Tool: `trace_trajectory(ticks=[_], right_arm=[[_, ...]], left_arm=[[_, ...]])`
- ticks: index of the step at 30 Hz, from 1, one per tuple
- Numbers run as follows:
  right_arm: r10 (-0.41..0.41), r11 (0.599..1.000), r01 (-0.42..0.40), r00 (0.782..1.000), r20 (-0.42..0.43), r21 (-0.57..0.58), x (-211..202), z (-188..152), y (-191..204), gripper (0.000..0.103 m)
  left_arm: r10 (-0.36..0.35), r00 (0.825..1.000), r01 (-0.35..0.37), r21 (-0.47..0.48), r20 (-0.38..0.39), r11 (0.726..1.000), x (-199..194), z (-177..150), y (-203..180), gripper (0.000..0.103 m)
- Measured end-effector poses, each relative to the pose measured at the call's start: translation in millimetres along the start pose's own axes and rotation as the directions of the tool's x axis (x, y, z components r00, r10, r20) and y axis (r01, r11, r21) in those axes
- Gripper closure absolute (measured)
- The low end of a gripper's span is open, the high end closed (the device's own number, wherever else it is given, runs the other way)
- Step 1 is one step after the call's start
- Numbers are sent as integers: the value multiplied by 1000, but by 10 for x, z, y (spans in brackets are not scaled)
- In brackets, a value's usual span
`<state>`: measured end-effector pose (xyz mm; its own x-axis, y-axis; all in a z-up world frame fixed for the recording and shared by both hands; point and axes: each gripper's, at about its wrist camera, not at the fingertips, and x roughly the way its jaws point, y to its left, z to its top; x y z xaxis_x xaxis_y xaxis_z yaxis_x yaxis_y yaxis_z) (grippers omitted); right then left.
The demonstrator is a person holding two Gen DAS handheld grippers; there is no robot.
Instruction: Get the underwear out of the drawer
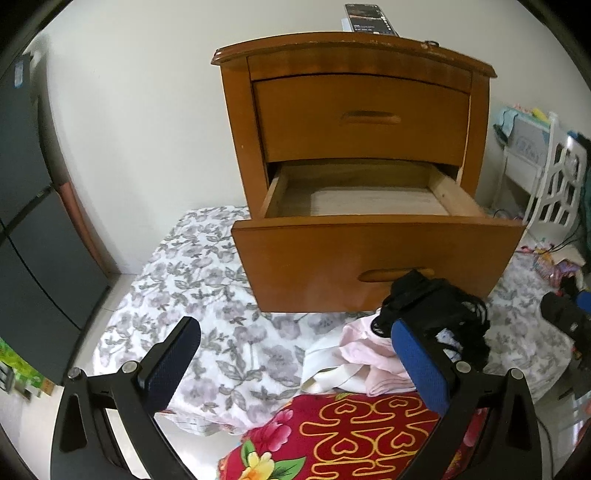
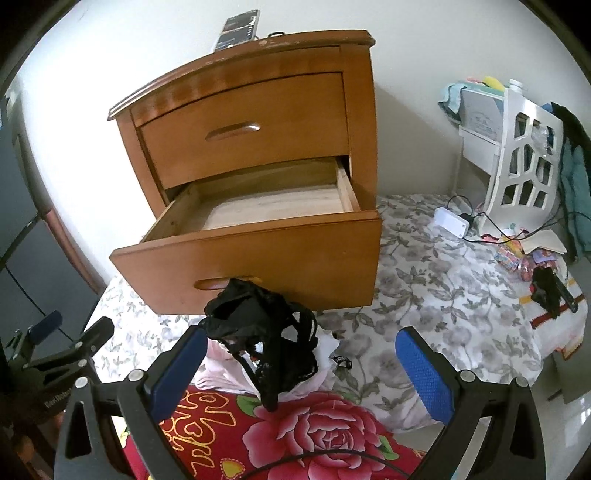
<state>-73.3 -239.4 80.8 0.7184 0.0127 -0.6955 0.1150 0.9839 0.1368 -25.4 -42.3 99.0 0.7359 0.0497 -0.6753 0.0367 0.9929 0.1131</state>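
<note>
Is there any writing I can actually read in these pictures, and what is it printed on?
"DexRobot", roughly; small white print on the left gripper body, partly blurred.
"FRO", only a fragment; black tag on the white garment by the underwear.
Phone screen on the nightstand: too small to read.
Packages far right: too blurred.

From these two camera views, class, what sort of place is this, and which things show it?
Probably a bedroom: a wooden nightstand with its lower drawer pulled open, floral bedding spread beneath it, and underwear piled in front.
</note>
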Motion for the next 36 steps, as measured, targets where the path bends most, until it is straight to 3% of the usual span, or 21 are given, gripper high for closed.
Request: trace_trajectory(ticks=[4, 36], right_arm=[[-7, 1000, 7, 1000, 1, 12, -7, 1, -26, 0], [-5, 1000, 5, 1000, -9, 4, 7, -11, -27, 0]], left_arm=[[25, 1000, -24, 13, -8, 1000, 6, -9, -19, 0], [4, 1000, -5, -14, -25, 1000, -12, -6, 11, 0]])
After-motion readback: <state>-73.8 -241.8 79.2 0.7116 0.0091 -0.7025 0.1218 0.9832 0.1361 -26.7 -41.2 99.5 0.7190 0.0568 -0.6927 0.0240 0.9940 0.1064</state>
